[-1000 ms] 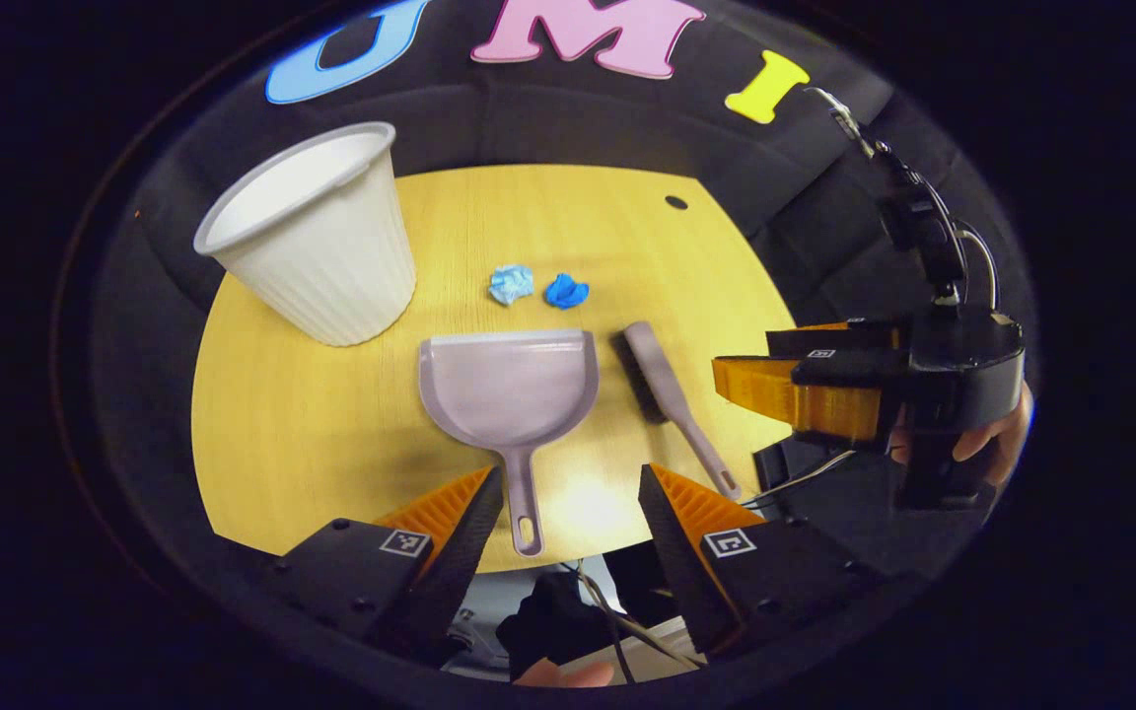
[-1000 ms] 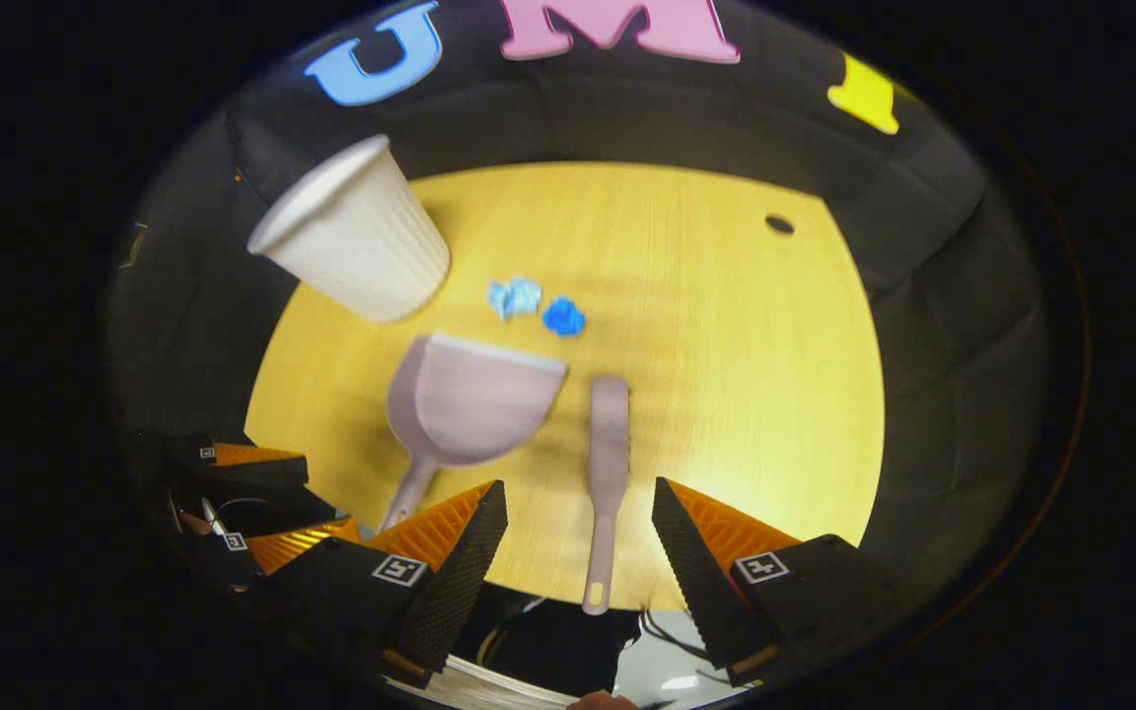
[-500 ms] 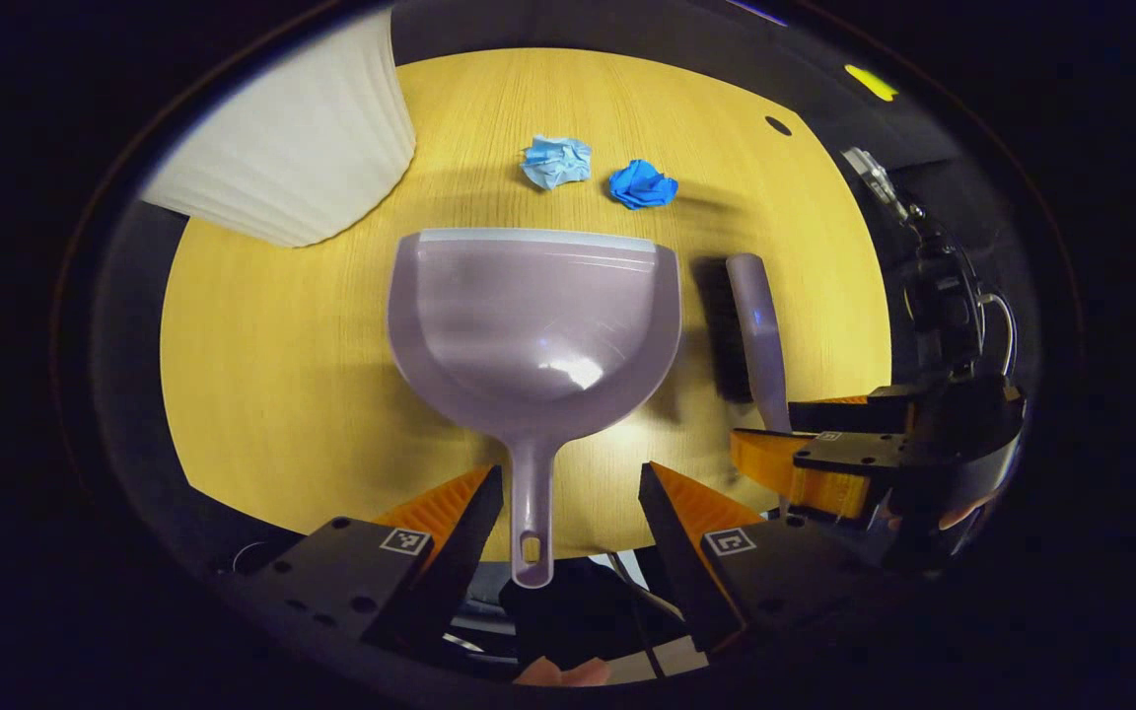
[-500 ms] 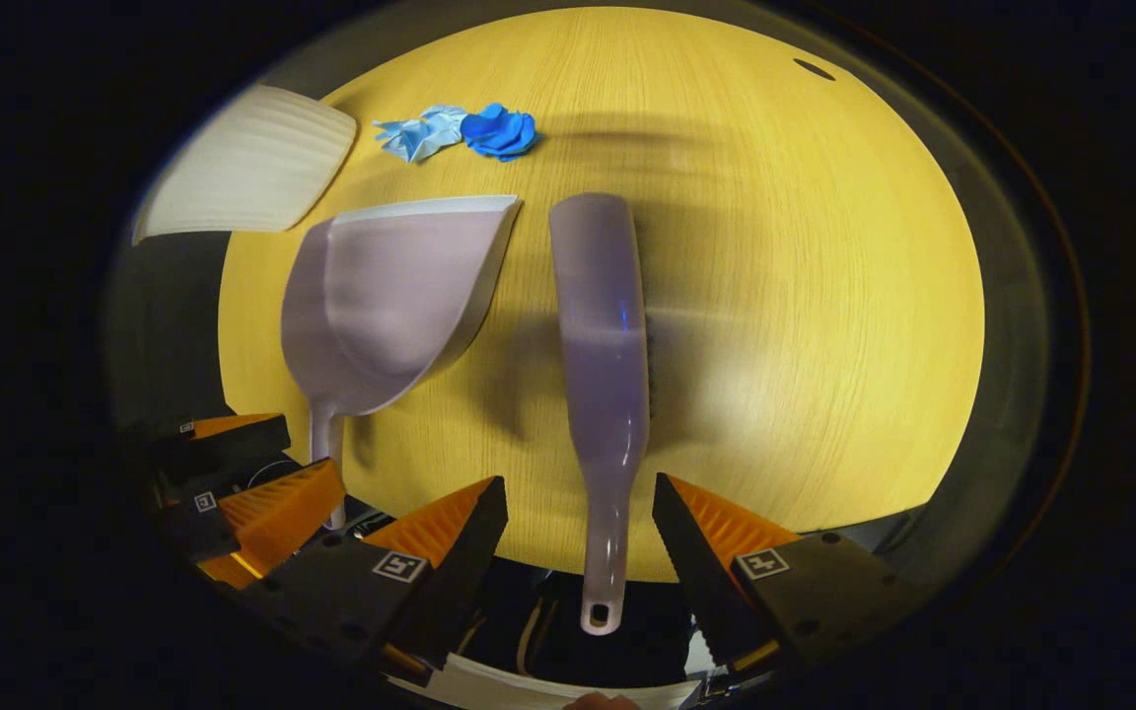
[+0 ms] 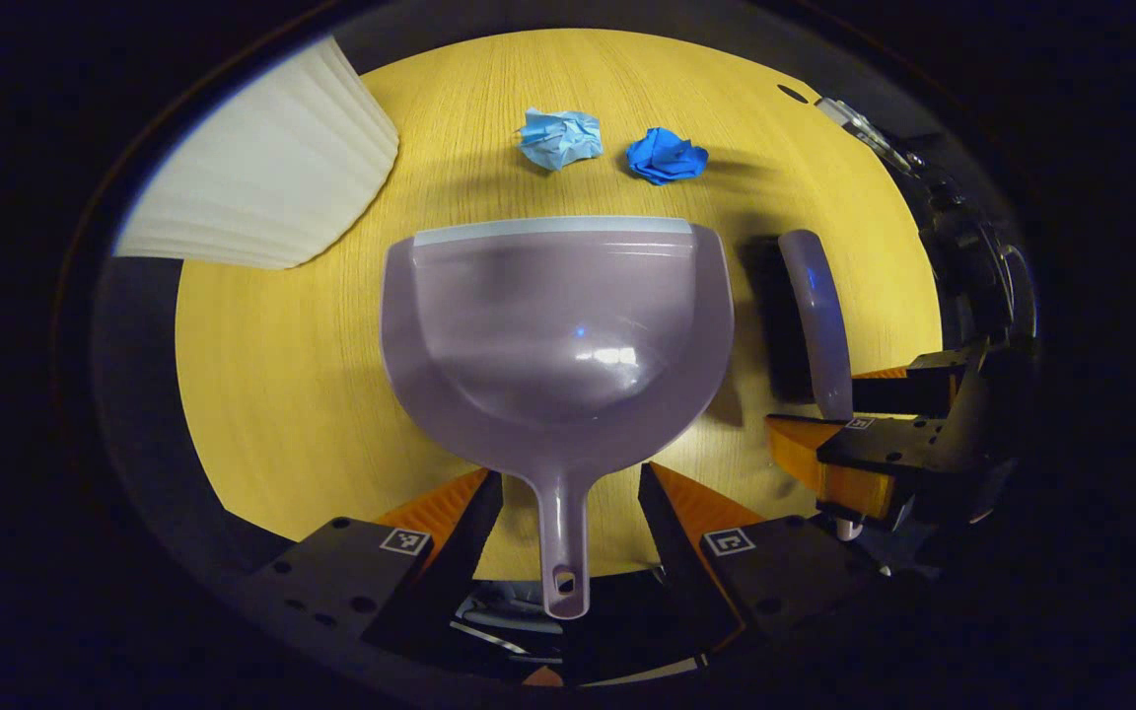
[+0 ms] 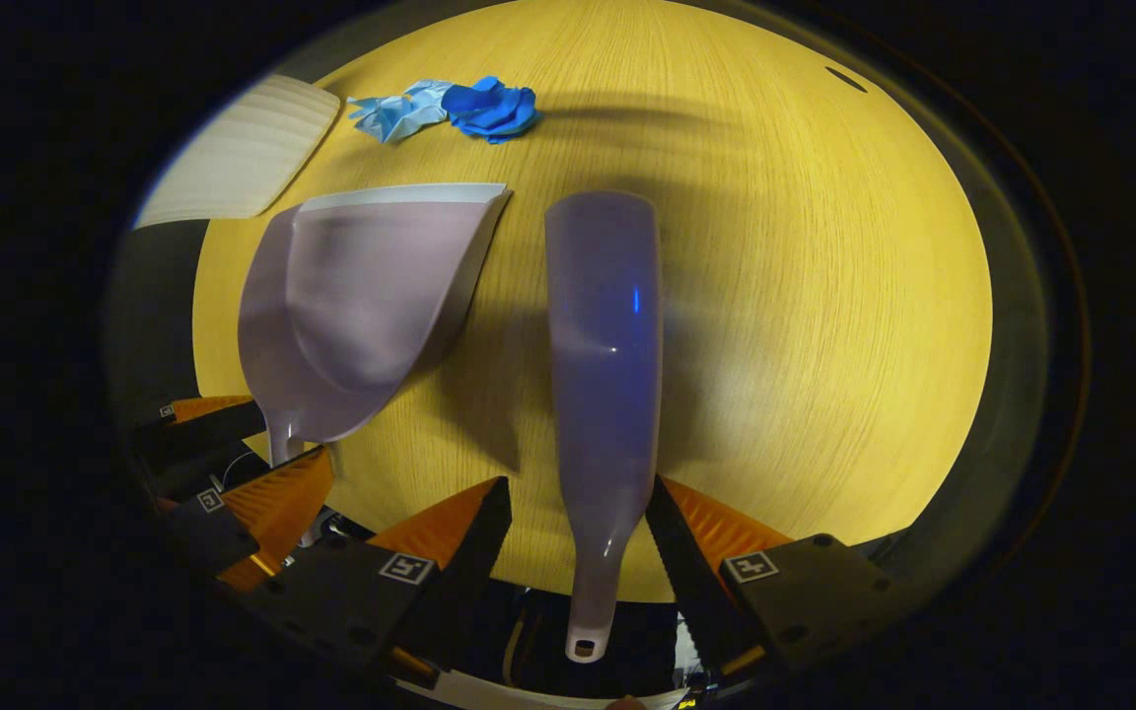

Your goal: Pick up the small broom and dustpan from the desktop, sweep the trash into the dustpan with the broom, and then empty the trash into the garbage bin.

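In the left gripper view, the left gripper (image 5: 568,498) is spread wide, its two fingers on either side of the handle of the dustpan (image 5: 556,335) with a gap on each side, gripping nothing. The dustpan lies flat on the yellow desktop (image 5: 272,375), its open mouth facing far. Beyond the mouth lie a pale blue paper wad (image 5: 559,138) and a darker blue wad (image 5: 667,156), side by side and apart from the pan. The white ribbed garbage bin (image 5: 262,192) stands far left. To the right, the broom (image 5: 817,325) lies beside the dustpan, with the right gripper (image 5: 859,434) at its near end.

In the right gripper view, the right gripper (image 6: 578,532) is open, with the broom (image 6: 603,375) running between its fingers. The right finger looks to touch the handle; the left one stands off. The dustpan (image 6: 356,296) lies to the left, the left gripper (image 6: 252,463) at its handle.
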